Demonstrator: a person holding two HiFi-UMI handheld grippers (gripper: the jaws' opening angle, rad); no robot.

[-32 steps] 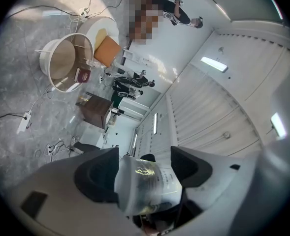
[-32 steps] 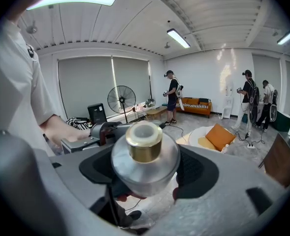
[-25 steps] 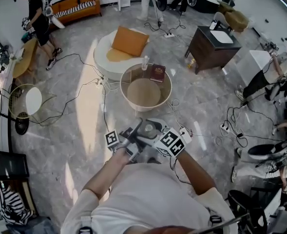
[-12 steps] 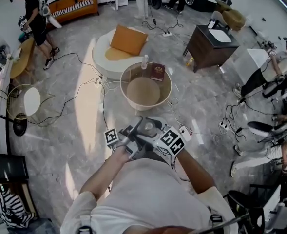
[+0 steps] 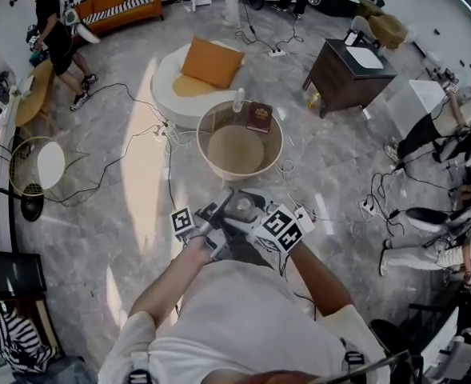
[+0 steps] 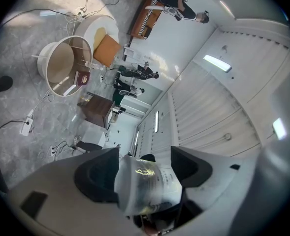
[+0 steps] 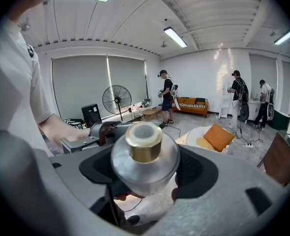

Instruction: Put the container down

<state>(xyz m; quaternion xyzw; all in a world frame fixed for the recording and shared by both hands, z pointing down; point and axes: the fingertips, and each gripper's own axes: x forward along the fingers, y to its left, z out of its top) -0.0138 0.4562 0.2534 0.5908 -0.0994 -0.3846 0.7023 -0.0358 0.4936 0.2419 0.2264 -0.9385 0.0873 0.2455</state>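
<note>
Glare and closeness make the container [image 5: 241, 209] hard to read from above: only its pale round top shows in the head view, and the rest is tucked under the two marker cubes and the person's forearms. The print on its label is too blurred to make out in the left gripper view, and its base is hidden in the right gripper view. It is held up in front of the person's chest, off the floor, wedged between both tools. The left gripper [image 5: 221, 216] comes in from 9 o'clock and the right gripper [image 5: 259, 221] from 3 o'clock. In the left gripper view the left gripper [image 6: 145, 167] pinches the container [image 6: 145, 183] across its pale labelled body, both dark pads against it. In the right gripper view the right gripper [image 7: 147, 167] pinches the silvery rounded shoulder of the container [image 7: 144, 154], whose gold neck points back at the camera. At 12 o'clock from the grippers, well apart, stands a round table [image 5: 205, 162] with a raised rim. A book [image 5: 258, 117] and a small bottle [image 5: 238, 100] sit at its far edge. Farther off at 11 o'clock lies an orange cushion [image 5: 212, 64], and a dark cabinet [image 5: 347, 74] stands toward 1 o'clock. Cables trail over the marble floor [image 5: 123, 214].
</note>
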